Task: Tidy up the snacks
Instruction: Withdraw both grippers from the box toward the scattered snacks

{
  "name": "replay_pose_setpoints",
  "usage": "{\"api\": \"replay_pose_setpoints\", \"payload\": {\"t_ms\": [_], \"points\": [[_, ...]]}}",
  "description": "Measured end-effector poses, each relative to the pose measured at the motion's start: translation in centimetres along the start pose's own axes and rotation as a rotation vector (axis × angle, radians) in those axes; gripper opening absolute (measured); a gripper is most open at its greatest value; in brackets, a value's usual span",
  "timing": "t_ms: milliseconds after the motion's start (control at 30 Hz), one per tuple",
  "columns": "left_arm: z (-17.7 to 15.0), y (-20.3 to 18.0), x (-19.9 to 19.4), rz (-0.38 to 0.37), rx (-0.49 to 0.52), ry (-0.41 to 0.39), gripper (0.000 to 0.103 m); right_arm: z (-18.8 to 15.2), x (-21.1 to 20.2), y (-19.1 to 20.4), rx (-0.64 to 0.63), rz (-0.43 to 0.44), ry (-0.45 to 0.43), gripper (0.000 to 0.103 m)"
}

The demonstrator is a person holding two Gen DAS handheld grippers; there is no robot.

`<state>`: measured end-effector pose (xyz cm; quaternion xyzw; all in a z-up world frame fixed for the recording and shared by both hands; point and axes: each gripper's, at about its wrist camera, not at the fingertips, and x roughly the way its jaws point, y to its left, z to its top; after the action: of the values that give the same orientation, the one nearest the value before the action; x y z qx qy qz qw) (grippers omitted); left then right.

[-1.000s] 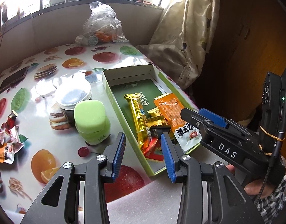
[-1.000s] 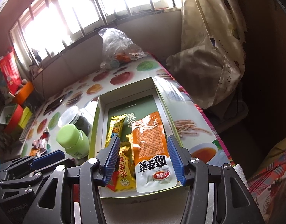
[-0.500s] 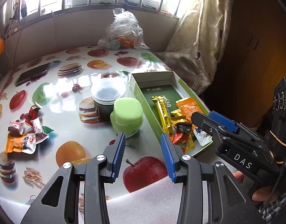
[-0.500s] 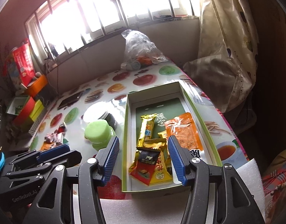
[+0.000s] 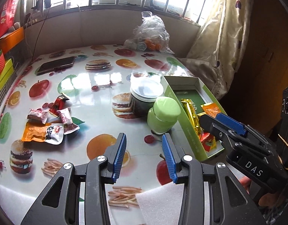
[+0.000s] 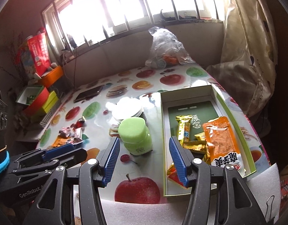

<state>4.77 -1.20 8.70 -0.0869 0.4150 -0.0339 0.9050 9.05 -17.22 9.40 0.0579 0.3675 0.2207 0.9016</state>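
Observation:
A green-walled box [image 6: 237, 123] on the table's right holds a gold bar [image 6: 185, 129], an orange packet [image 6: 222, 140] and small red and gold packets; it also shows in the left wrist view [image 5: 189, 129]. A loose pile of snacks lies at the left: an orange packet [image 5: 41, 133], pink candies [image 5: 64, 115] and a red packet [image 5: 59, 103]. My left gripper [image 5: 144, 156] is open and empty above the table's near edge. My right gripper [image 6: 144, 161] is open and empty, near the box's front-left corner.
A green-lidded jar [image 5: 163, 115] and a dark jar with a white lid [image 5: 146, 95] stand left of the box. A phone [image 5: 56, 66] and a plastic bag [image 5: 150, 34] lie at the back. Coloured boxes [image 6: 38, 97] stand off the left edge. White foam [image 6: 136, 213] pads the near edge.
Both grippers have drawn back and swung left, away from the box. The loose snack pile has come fully into the left wrist view. Both stay open and empty.

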Motion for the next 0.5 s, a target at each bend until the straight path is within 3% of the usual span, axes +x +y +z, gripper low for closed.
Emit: {"api": "replay_pose_setpoints", "payload": {"t_ms": [500], "points": [[-1.0, 6.7, -0.6, 0.084, -0.105, 0.001, 0.041, 0.3, 3.2, 6.1, -0.110, 0.085, 0.051, 0.054]]}}
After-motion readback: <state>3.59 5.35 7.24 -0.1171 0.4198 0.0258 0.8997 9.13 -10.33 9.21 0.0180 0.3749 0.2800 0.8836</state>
